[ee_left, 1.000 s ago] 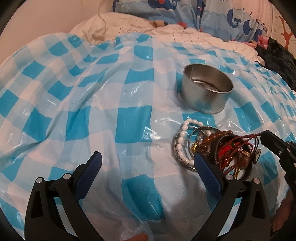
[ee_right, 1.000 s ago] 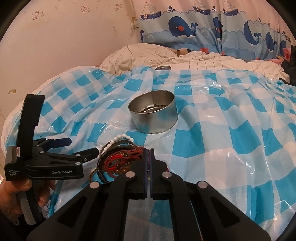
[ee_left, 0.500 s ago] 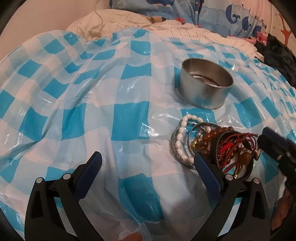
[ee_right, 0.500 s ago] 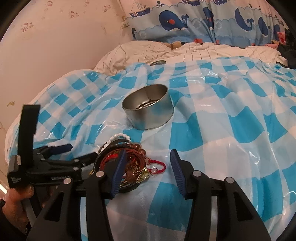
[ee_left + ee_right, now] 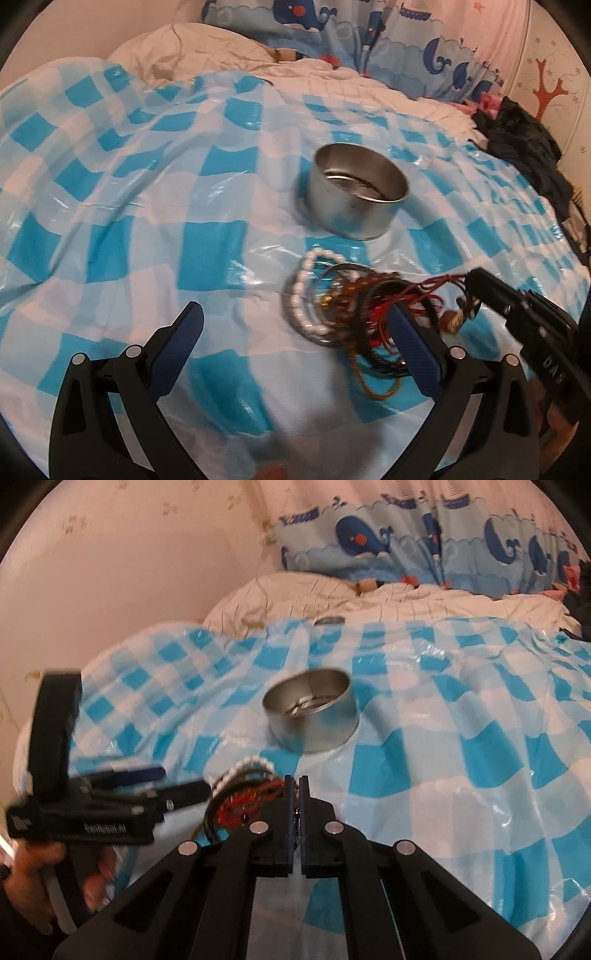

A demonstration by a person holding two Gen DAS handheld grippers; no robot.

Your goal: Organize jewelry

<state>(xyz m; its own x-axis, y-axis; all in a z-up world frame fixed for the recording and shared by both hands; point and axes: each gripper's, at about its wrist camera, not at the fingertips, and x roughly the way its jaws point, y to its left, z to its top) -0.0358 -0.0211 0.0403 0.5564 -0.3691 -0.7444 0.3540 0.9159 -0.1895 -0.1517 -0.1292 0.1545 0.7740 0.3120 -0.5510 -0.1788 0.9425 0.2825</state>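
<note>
A tangled pile of bracelets [image 5: 347, 306] lies on the blue-and-white checked sheet: white beads, brown beads, dark bangles and red cord. A round metal tin [image 5: 356, 190] stands just beyond it, also in the right wrist view [image 5: 312, 714]. My left gripper [image 5: 295, 336] is open and empty, its right finger beside the pile. My right gripper [image 5: 294, 788] is shut on a red cord bracelet [image 5: 424, 291] at the pile's right edge, pulling it taut off the pile [image 5: 240, 794].
The checked plastic sheet [image 5: 147, 221] covers a bed with a white duvet [image 5: 332, 598] and whale-print pillows [image 5: 424, 550] behind. Dark clothing [image 5: 524, 155] lies at the far right. A small metal lid [image 5: 328, 620] sits at the sheet's far edge.
My right gripper opened half a second ago and has now shut on the red cord, lifting it. The left gripper has shifted slightly, staying open.
</note>
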